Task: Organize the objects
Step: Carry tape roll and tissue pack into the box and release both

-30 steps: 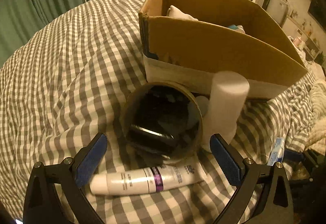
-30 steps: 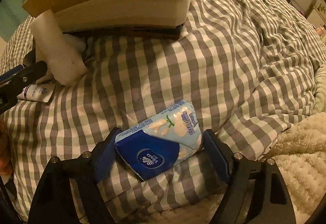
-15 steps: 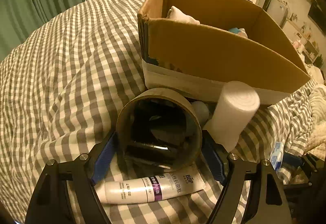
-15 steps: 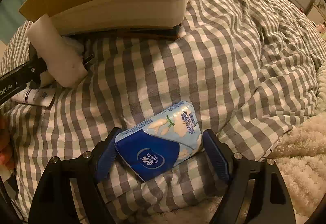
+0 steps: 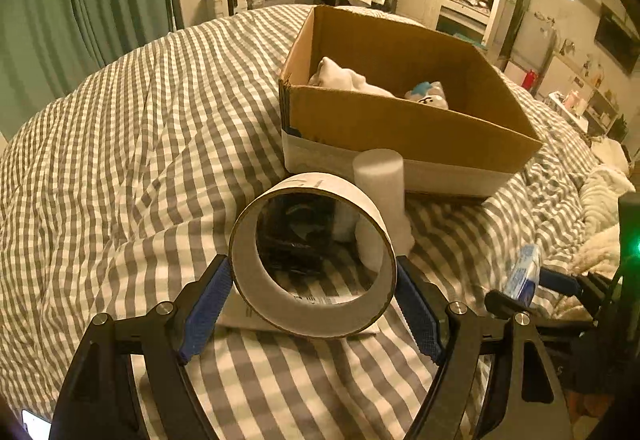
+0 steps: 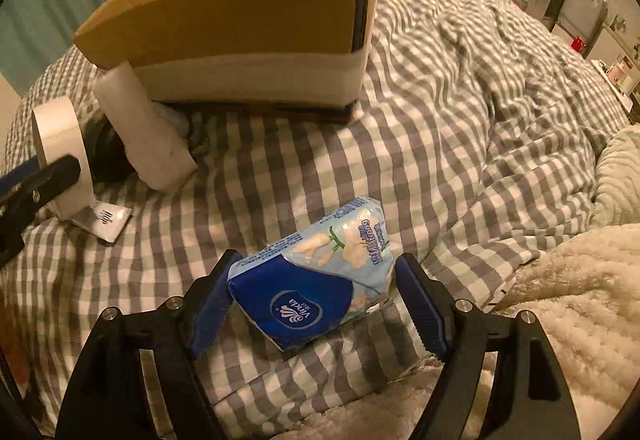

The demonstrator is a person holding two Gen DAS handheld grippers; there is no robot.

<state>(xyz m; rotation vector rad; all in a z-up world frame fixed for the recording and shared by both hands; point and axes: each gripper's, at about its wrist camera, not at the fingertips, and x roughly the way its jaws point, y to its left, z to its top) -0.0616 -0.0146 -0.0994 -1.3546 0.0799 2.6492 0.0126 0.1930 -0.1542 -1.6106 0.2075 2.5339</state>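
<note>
A wide white tape roll (image 5: 312,320) hangs just above the checked bed, and my left gripper (image 5: 310,272) is shut on its two sides. A white tube (image 6: 106,218) lies under the roll. Next to the roll leans a white foam cylinder (image 5: 380,180), with a dark item (image 5: 292,240) behind the roll. My right gripper (image 6: 316,262) is shut on a blue tissue pack (image 6: 316,280), raised off the bed, and its jaws are closing a little tighter on it. The open cardboard box (image 5: 400,120) stands beyond both grippers, holding a white cloth (image 5: 340,76) and a small blue and white item (image 5: 428,92).
The grey checked bed cover (image 5: 160,120) is rumpled, with folds to the right. A fluffy cream blanket (image 6: 560,300) lies at the near right. Green curtains (image 5: 80,0) hang on the left. Shelves and furniture stand beyond the bed.
My left gripper shut on the tape roll and raised it off the tube. My right gripper rose with the tissue pack. Both views now look down from higher up.
</note>
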